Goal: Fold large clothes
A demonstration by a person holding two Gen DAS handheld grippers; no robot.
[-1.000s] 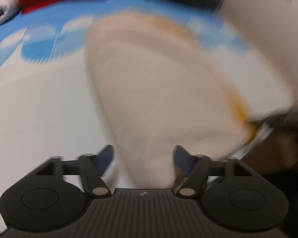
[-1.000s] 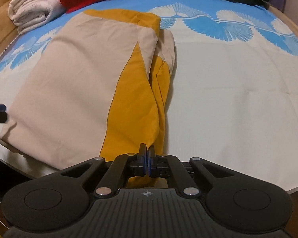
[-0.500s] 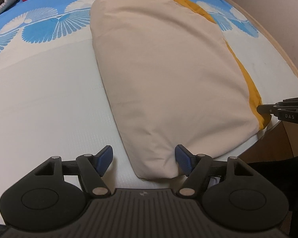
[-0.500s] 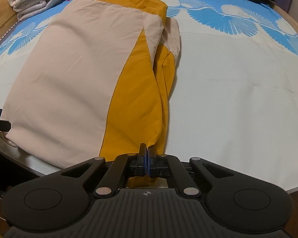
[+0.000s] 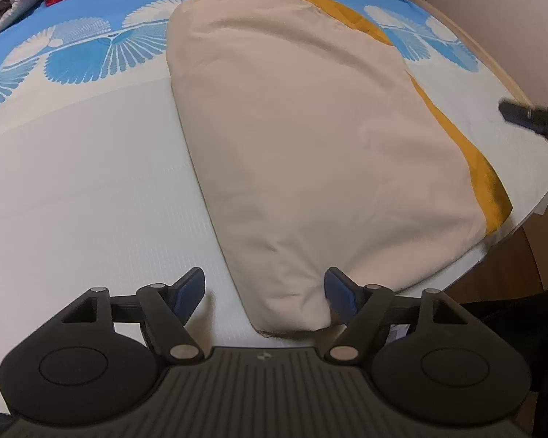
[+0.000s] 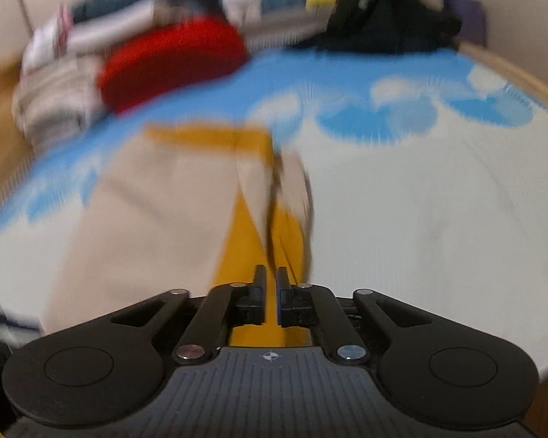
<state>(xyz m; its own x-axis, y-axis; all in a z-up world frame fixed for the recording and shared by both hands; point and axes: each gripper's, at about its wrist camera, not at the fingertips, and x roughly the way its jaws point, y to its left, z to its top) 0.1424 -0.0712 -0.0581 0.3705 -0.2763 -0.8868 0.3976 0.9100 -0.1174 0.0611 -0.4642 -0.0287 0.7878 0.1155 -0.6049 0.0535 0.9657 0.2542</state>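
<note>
A large beige and mustard-yellow garment lies folded lengthwise on the bed. In the left wrist view my left gripper is open, its blue pads on either side of the garment's near beige corner. My right gripper shows at the right edge, lifted above the bed. The right wrist view is blurred by motion: my right gripper has its jaws a small gap apart, with nothing between them, above the yellow part of the garment.
The bed sheet is white with a blue fan pattern. A red garment, folded pale towels and a black pile lie along the far side. The bed's wooden edge runs near right.
My right gripper has let go of the yellow end and risen away from the garment, its jaws now slightly apart. My left gripper has stayed open around the beige corner.
</note>
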